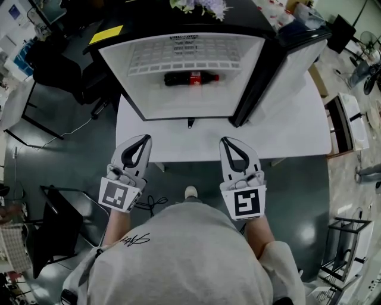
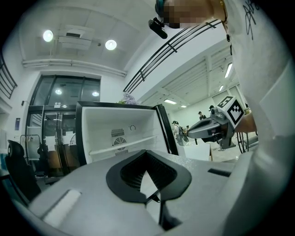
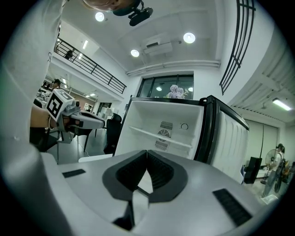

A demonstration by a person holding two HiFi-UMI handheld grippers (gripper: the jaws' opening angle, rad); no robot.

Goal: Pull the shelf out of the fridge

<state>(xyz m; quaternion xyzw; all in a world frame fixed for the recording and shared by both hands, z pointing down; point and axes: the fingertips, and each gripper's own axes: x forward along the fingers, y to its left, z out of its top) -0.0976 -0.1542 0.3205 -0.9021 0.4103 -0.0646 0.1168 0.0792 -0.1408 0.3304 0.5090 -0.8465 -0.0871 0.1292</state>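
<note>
A small fridge stands open on a white table. Inside, a white wire shelf sits across the upper part, and a cola bottle lies on the floor below it. My left gripper and right gripper hover side by side over the table's near edge, short of the fridge, both shut and empty. The left gripper view shows the shut left gripper pointing at the shelf. In the right gripper view the shut right gripper faces the shelf too.
The fridge door swings open to the right. A yellow note and flowers lie on top of the fridge. Black chairs stand at the left, metal racks at the right.
</note>
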